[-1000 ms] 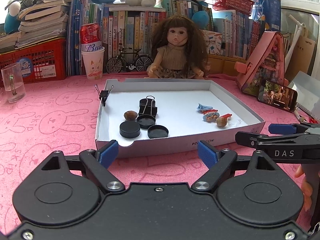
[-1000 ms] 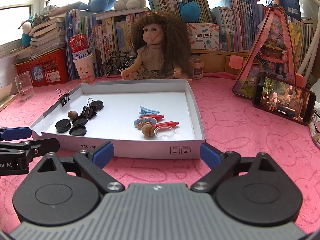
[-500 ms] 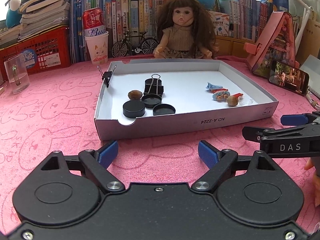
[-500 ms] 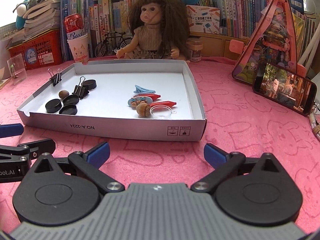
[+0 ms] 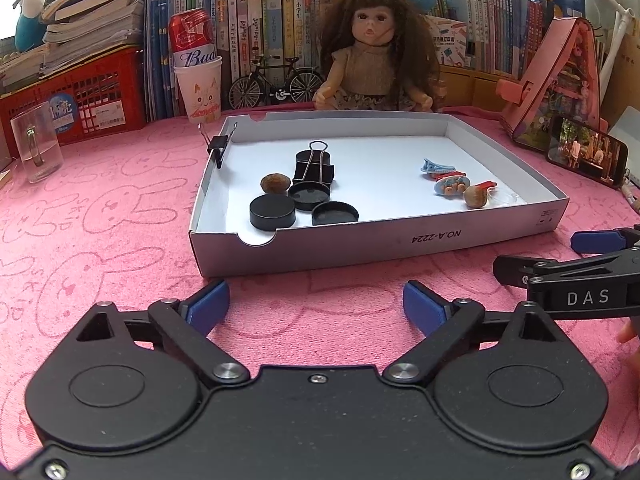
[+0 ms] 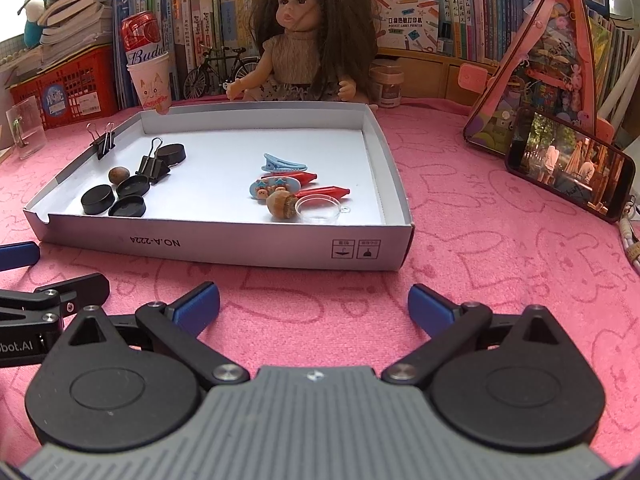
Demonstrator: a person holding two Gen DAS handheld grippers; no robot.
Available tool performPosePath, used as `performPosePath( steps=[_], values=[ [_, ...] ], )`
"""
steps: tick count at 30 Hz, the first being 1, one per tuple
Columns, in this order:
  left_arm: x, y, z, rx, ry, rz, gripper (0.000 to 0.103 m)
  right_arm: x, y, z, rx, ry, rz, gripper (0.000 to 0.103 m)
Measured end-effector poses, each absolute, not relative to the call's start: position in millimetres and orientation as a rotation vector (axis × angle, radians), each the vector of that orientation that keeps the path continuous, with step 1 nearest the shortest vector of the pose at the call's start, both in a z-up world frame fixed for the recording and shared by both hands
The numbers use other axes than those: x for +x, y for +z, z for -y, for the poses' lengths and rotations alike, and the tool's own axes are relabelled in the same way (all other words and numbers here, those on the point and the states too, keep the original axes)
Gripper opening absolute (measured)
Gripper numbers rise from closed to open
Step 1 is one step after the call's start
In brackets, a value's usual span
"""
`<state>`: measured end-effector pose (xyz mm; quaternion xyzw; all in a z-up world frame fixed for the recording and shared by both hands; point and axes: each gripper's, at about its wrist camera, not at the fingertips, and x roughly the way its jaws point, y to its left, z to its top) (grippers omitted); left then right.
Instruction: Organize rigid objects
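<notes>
A white box lid (image 5: 400,242) (image 6: 224,246) lies on the pink cloth. On its left are black round caps (image 5: 272,211) (image 6: 97,199), a binder clip (image 5: 314,168) (image 6: 152,164) and a walnut (image 5: 275,183) (image 6: 118,175). On its right are hair clips (image 5: 438,168) (image 6: 282,165), an acorn-like nut (image 5: 475,197) (image 6: 281,203) and a clear lid (image 6: 319,209). Another binder clip (image 5: 218,145) (image 6: 102,142) grips the left wall. My left gripper (image 5: 316,306) and right gripper (image 6: 314,306) are both open and empty, just in front of the lid.
Behind the lid sit a doll (image 5: 372,56), a toy bicycle (image 5: 276,82), a paper cup with a can (image 5: 198,80) and a red basket (image 5: 76,96). A glass mug (image 5: 36,148) stands at left. A phone (image 6: 568,170) leans on a pink house at right.
Both grippers have pulled back and risen a little, so the lid sits farther ahead. Both stay open and nothing in the lid has moved.
</notes>
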<state>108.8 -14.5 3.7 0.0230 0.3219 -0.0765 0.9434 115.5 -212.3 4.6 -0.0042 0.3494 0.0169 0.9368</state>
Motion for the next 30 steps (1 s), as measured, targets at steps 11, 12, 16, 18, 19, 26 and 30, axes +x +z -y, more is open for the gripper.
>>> performPosePath(
  steps=[11, 12, 16, 18, 19, 26, 30],
  values=[
    [111.6, 2.4, 14.7, 0.048, -0.136, -0.670, 0.102, 115.8, 4.5, 212.1, -0.011, 0.035, -0.715, 0.103],
    [111.7, 2.3, 14.5, 0.048, -0.135, -0.671, 0.102, 116.0, 4.4, 212.0, -0.011, 0.035, -0.715, 0.103],
    [111.9, 2.3, 14.4, 0.047, -0.133, -0.672, 0.102, 115.9, 4.3, 212.0, -0.011, 0.035, -0.715, 0.103],
    [111.7, 2.3, 14.4, 0.047, -0.134, -0.672, 0.102, 116.0, 4.2, 212.0, -0.011, 0.034, -0.715, 0.103],
    [111.7, 2.3, 14.4, 0.047, -0.134, -0.672, 0.102, 115.8, 4.2, 212.0, -0.011, 0.034, -0.715, 0.103],
    [111.7, 2.2, 14.4, 0.047, -0.134, -0.672, 0.103, 115.8, 4.2, 211.9, -0.011, 0.034, -0.715, 0.103],
    [111.7, 2.1, 14.5, 0.047, -0.134, -0.672, 0.103, 115.8, 4.1, 211.8, -0.011, 0.034, -0.715, 0.103]
  ],
)
